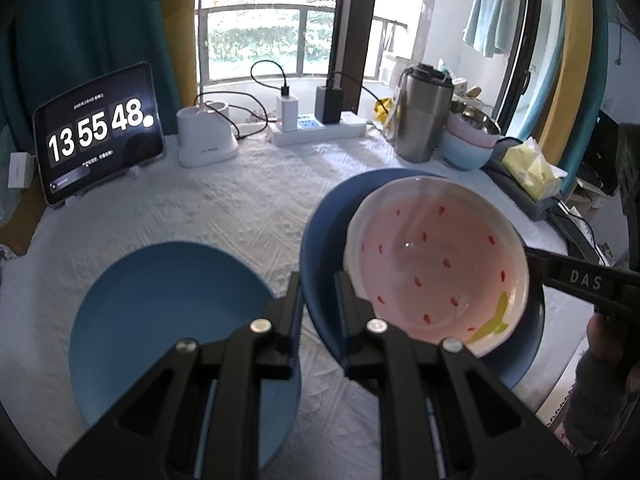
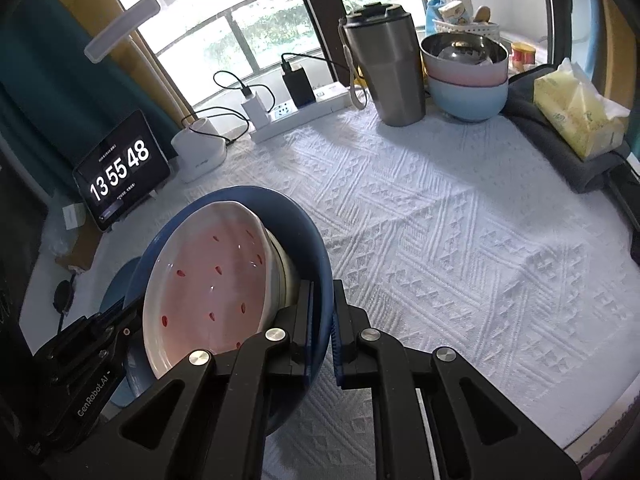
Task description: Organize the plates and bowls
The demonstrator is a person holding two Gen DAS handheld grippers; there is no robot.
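Observation:
A dark blue plate (image 1: 324,236) carries a pink strawberry-pattern bowl (image 1: 436,264) and is held above the table between both grippers. My left gripper (image 1: 318,304) is shut on the plate's left rim. My right gripper (image 2: 322,316) is shut on the plate's (image 2: 316,240) opposite rim, with the bowl (image 2: 216,272) tilted inside it. The right gripper's body also shows in the left wrist view (image 1: 580,280). A light blue plate (image 1: 168,312) lies flat on the white tablecloth, below and left of the left gripper.
At the back stand a tablet clock (image 1: 100,136), a white lamp base (image 1: 204,136), a power strip with chargers (image 1: 316,124), a steel tumbler (image 2: 384,68), stacked bowls (image 2: 466,76) and a tissue pack (image 2: 576,116). The patterned tablecloth (image 2: 460,232) covers the table.

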